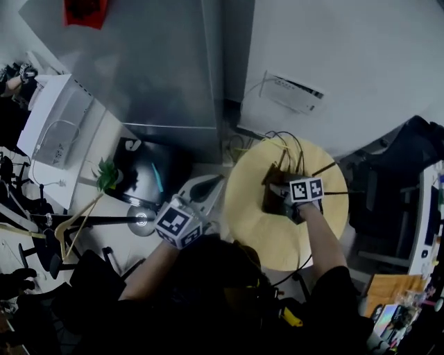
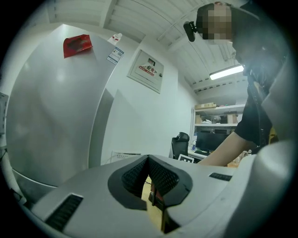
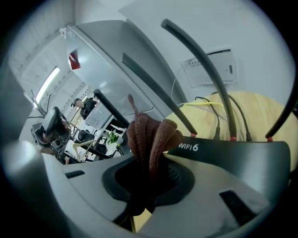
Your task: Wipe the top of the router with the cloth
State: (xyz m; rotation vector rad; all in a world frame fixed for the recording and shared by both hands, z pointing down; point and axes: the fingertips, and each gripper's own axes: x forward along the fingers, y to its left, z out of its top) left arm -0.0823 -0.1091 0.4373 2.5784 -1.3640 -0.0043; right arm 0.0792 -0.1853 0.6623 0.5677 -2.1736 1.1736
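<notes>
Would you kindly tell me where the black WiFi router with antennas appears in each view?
Head view: black router on the round yellow table, right of centre.
Left gripper view: cannot be made out.
Right gripper view: lower right, behind the brown cloth.
Shared landmark: red patch on the grey cabinet.

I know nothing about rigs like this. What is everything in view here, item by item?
router: one, black, on the round table, marked WIFI 6
cloth: one, brown, bunched in the right gripper beside the router
table: one, pale yellow, round, under the router
cables: several, black and yellow, behind the router
cabinet: one, grey, tall, beyond the table
red paper: one, red, high on the cabinet
wall box: one, white, on the wall
plant: one, green, left of the table
left gripper: one, grey, shut, empty, left of the table
right gripper: one, grey, shut on the cloth
</notes>
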